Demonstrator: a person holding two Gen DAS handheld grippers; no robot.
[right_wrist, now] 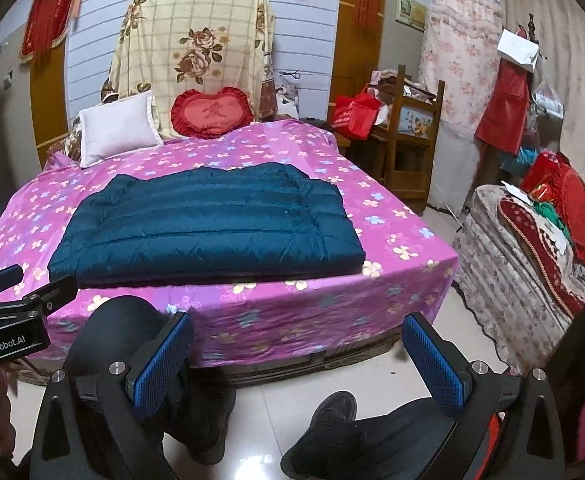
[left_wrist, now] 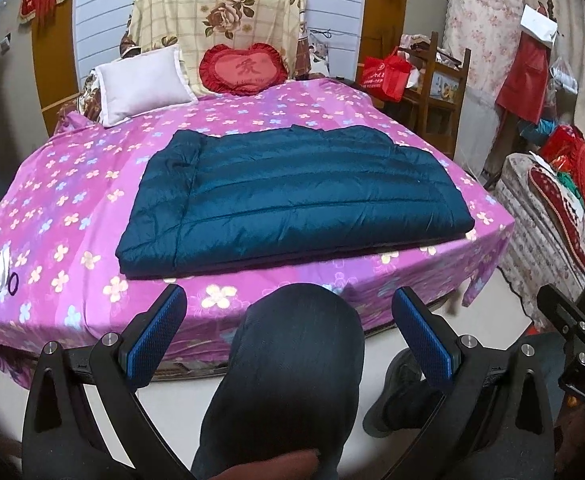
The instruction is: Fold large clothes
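Jacket [left_wrist: 292, 196] folded flat on bed [left_wrist: 72, 208]

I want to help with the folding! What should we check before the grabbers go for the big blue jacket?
1. Left gripper open and holding nothing: ok.
2. Right gripper open and holding nothing: ok.
3. Blue jacket lying flat on the bed, nothing on top of it: ok.
4. Jacket within reach: not ok, both grippers are held back over the person's knees, off the bed.
5. Is it folded already? It looks folded into a neat rectangle, but whether more folds are needed: cannot tell.
6. Bed around the jacket free: ok, the pillow sits far back.
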